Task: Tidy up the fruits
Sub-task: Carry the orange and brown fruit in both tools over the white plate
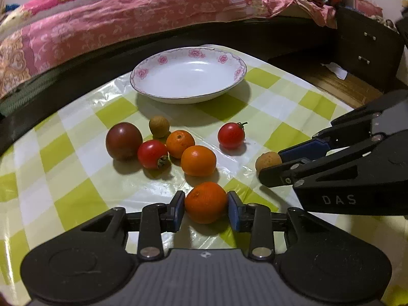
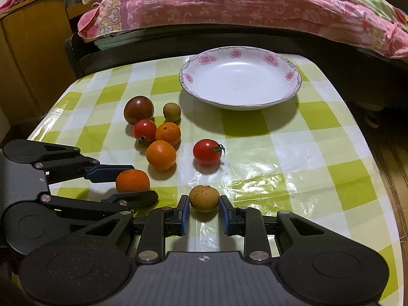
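My left gripper [image 1: 206, 207] is shut on a small orange [image 1: 205, 202] low over the checked tablecloth; the orange also shows in the right wrist view [image 2: 132, 180]. My right gripper [image 2: 203, 210] is closed around a brown longan [image 2: 204, 198], which also shows in the left wrist view [image 1: 267, 160]. Further on lie two oranges [image 1: 198, 160] [image 1: 180, 140], two red tomatoes [image 1: 152, 153] [image 1: 231, 135], a dark tomato [image 1: 124, 140] and another longan [image 1: 159, 126]. An empty white flowered plate [image 1: 163, 61] stands at the back.
The small table [image 2: 344, 178] has its right edge and far edge close by. A bed with pink bedding [image 1: 127, 15] runs behind it. A dark drawer cabinet [image 1: 367, 48] stands at the right, a wooden cabinet [image 2: 30, 51] at the left.
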A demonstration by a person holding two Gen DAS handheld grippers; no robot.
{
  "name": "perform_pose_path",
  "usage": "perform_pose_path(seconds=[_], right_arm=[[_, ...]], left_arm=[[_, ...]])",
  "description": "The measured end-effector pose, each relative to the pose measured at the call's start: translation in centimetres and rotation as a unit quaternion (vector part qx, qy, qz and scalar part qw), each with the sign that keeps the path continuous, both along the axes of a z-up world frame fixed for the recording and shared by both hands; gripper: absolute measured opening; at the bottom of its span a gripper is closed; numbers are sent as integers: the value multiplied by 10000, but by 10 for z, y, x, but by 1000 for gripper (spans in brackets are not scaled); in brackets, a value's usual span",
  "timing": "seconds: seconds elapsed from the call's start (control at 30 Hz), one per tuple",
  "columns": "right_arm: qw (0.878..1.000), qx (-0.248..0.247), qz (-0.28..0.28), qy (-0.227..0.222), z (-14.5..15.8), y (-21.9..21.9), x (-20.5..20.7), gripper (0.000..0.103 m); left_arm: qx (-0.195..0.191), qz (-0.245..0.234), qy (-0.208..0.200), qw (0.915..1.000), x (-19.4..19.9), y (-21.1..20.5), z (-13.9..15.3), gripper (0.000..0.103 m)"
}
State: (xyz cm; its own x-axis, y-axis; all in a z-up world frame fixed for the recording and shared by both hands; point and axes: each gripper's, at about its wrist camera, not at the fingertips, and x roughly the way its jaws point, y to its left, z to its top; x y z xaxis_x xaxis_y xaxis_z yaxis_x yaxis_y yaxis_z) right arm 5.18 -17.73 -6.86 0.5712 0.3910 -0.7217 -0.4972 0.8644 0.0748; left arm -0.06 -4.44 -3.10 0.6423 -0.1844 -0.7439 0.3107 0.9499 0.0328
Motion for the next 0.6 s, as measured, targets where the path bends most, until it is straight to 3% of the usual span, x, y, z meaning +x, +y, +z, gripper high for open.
perform_pose_path(seconds=[0.47, 0.6], right_arm=[[9999, 18, -30, 117, -3, 0, 0, 23], [10000, -47, -27, 58, -4, 2, -1, 22]], left_arm=[[-21, 118, 67, 9999, 1, 2, 0, 48], [21, 37, 141, 9999, -2, 0, 3, 42]])
